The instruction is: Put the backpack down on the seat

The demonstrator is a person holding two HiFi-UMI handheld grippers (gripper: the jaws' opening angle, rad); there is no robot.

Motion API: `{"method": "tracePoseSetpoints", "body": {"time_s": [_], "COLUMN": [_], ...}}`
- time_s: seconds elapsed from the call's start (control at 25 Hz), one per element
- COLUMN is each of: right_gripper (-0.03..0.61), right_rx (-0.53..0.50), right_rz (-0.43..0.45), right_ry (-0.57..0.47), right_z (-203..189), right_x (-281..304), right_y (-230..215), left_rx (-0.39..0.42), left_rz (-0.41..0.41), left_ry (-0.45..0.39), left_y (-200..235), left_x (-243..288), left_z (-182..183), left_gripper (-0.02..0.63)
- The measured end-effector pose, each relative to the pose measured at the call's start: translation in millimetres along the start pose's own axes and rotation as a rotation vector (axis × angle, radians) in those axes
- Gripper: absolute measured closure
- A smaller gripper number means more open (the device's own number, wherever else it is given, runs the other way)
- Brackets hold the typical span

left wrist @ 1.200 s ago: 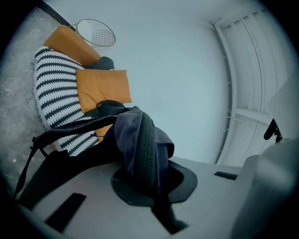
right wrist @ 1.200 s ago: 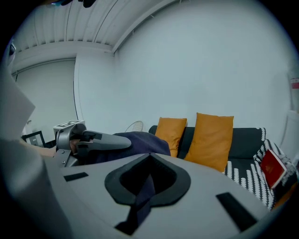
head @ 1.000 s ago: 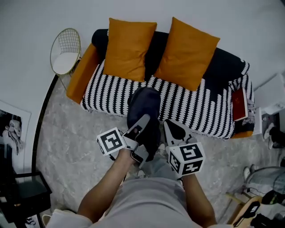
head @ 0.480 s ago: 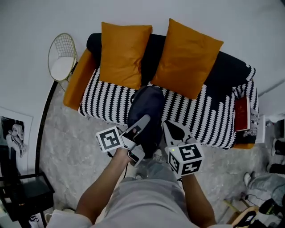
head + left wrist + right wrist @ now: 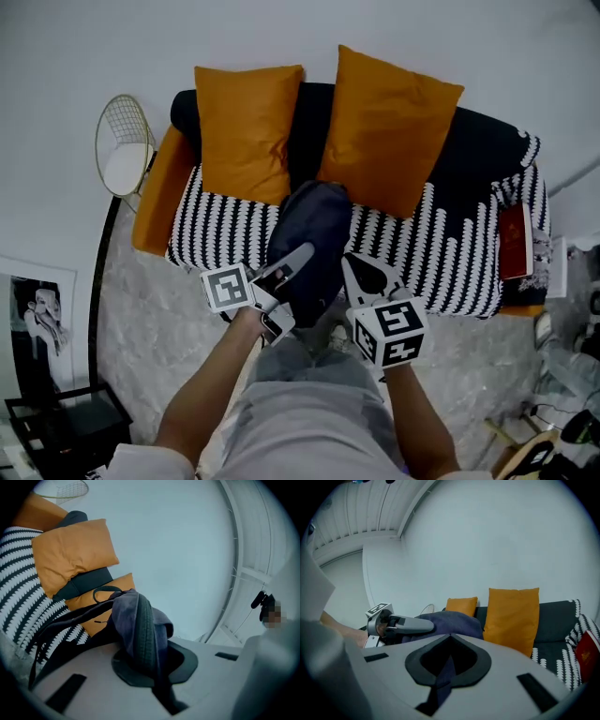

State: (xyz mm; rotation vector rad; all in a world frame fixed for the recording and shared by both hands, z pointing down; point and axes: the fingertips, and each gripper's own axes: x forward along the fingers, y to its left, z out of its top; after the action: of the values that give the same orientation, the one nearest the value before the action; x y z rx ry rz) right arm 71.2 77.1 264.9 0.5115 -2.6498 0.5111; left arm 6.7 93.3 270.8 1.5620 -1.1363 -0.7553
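- Over the front edge of the black-and-white striped sofa seat (image 5: 230, 220), the dark navy fabric backpack (image 5: 309, 230) hangs between both tools; the head view does not settle whether its base touches the seat, so I judge it not yet set down.
- Left gripper (image 5: 298, 259): jaws closed tight on the backpack's ribbed dark strap (image 5: 140, 634), bearing its weight.
- Right gripper (image 5: 360, 272): jaws drawn together with a thin navy strip (image 5: 446, 670) of the backpack pinched in the slot.
- Done, by my reading: the backpack is lifted and brought in front of the sofa, in line with the gap between the cushions.
- Left to do: lower it until the seat carries it, then let go with both jaws and draw clear.
- Count: one backpack; two grippers, both engaged; one sofa; two square orange cushions (image 5: 246, 131) upright against the backrest; one gold wire round chair (image 5: 124, 145) beside the sofa's left end; one red flat item (image 5: 512, 242) at its right end, kind not discernible.
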Motion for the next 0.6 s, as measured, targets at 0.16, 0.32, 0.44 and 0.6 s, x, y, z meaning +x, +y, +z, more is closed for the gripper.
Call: {"method": "tracePoseSetpoints", "body": {"time_s": [0.16, 0.32, 0.44, 0.6], "right_gripper": [0.577, 0.577, 0.577, 0.577], "right_rx": [0.019, 0.044, 0.076, 0.112], "right_rz": [-0.038, -0.089, -0.139, -0.203], "right_ry": [-0.007, -0.015, -0.009, -0.014], "right_z": [6.3, 9.8, 9.4, 13.2], "right_x": [22.5, 52.2, 73.4, 97.8], "right_y": [-16.5, -32.0, -46.1, -62.8], "left_rx": [0.035, 0.057, 0.116, 0.132], "left_rz": [-0.013, -0.017, -0.053, -0.110], "left_ry": [0.091, 0.197, 0.304, 0.421], "left_y": [17.7, 42.6, 61.1, 78.3], "left_x": [17.7, 30.8, 45.9, 68.1], "left_z": [19.6, 36.7, 46.3, 60.6], "left_gripper": [0.606, 0.606, 0.606, 0.606]}}
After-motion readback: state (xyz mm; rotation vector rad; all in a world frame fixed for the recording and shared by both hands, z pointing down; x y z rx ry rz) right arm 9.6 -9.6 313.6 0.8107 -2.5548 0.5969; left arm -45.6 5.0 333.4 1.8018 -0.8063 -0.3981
